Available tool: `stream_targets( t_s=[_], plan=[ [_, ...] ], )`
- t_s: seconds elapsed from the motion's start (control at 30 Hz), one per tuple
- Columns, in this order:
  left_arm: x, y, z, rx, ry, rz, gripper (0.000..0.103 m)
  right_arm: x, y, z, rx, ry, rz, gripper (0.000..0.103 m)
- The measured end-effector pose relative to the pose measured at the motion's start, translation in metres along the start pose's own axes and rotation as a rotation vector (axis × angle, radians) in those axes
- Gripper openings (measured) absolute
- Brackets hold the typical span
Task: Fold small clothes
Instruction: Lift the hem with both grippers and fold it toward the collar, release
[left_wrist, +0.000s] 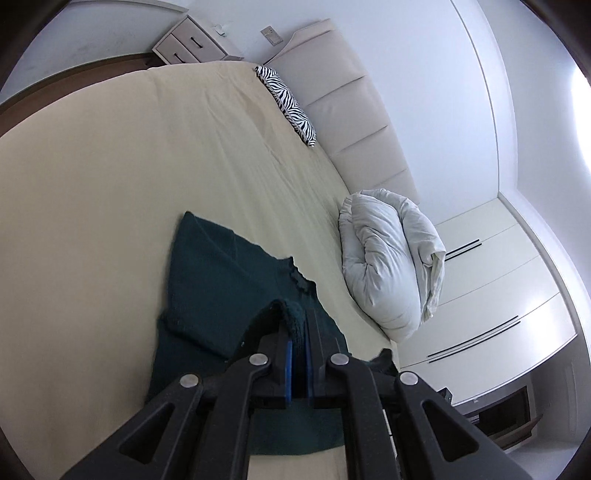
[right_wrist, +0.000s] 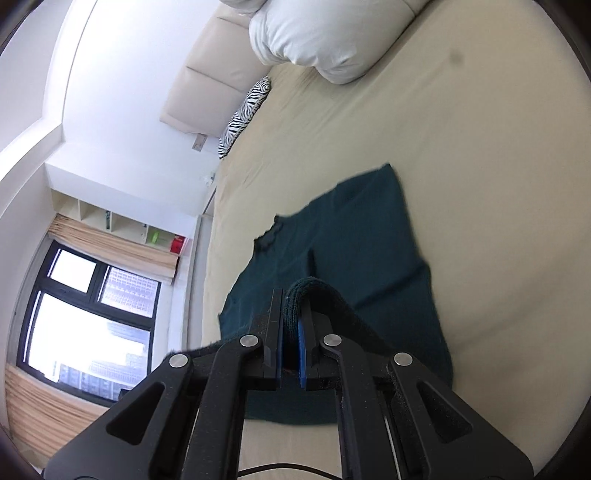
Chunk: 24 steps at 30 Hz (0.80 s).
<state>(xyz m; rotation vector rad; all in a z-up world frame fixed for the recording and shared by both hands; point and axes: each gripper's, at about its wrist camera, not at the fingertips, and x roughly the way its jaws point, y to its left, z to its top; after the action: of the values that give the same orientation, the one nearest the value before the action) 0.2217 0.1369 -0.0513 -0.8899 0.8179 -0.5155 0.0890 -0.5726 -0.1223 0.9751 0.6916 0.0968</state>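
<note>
A dark teal knitted garment (left_wrist: 218, 280) lies spread on the beige bed sheet (left_wrist: 110, 184). My left gripper (left_wrist: 298, 317) is shut on a folded edge of it, the knit bunched between the blue pads and lifted off the sheet. In the right wrist view the same teal garment (right_wrist: 362, 236) stretches across the sheet (right_wrist: 480, 166). My right gripper (right_wrist: 293, 295) is shut on another thick edge of it, which rises up between the fingers. The part of the cloth under both grippers is hidden.
A rolled white duvet (left_wrist: 388, 266) lies by the padded headboard (left_wrist: 354, 110), with a zebra-print pillow (left_wrist: 288, 103) further along. A bedside drawer unit (left_wrist: 192, 44) and white wardrobe doors (left_wrist: 498, 295) stand beyond the bed. A window with curtains (right_wrist: 85, 314) is in the right wrist view.
</note>
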Motion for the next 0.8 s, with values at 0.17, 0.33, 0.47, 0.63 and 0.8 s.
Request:
stream_targets(
  t_s=[0.17, 0.33, 0.47, 0.63, 0.8],
  plan=[
    [0.058, 0.012, 0.044, 0.003, 0.000, 0.065, 0.006, 0.061, -0.001, 0.045, 0.001, -0.016, -0.044, 0.005],
    [0.104, 0.035, 0.070, -0.022, 0.008, 0.127, 0.006, 0.111, -0.012, 0.080, 0.008, -0.041, -0.096, 0.005],
    [0.140, 0.050, 0.084, -0.035, 0.016, 0.173, 0.007, 0.149, -0.031, 0.101, 0.046, -0.044, -0.153, 0.006],
    [0.158, 0.050, 0.080, -0.008, 0.037, 0.220, 0.051, 0.171, -0.048, 0.110, 0.076, -0.088, -0.244, 0.033],
    [0.124, 0.040, 0.067, 0.035, -0.012, 0.217, 0.065, 0.154, -0.048, 0.102, 0.020, -0.144, -0.265, 0.060]
  ],
)
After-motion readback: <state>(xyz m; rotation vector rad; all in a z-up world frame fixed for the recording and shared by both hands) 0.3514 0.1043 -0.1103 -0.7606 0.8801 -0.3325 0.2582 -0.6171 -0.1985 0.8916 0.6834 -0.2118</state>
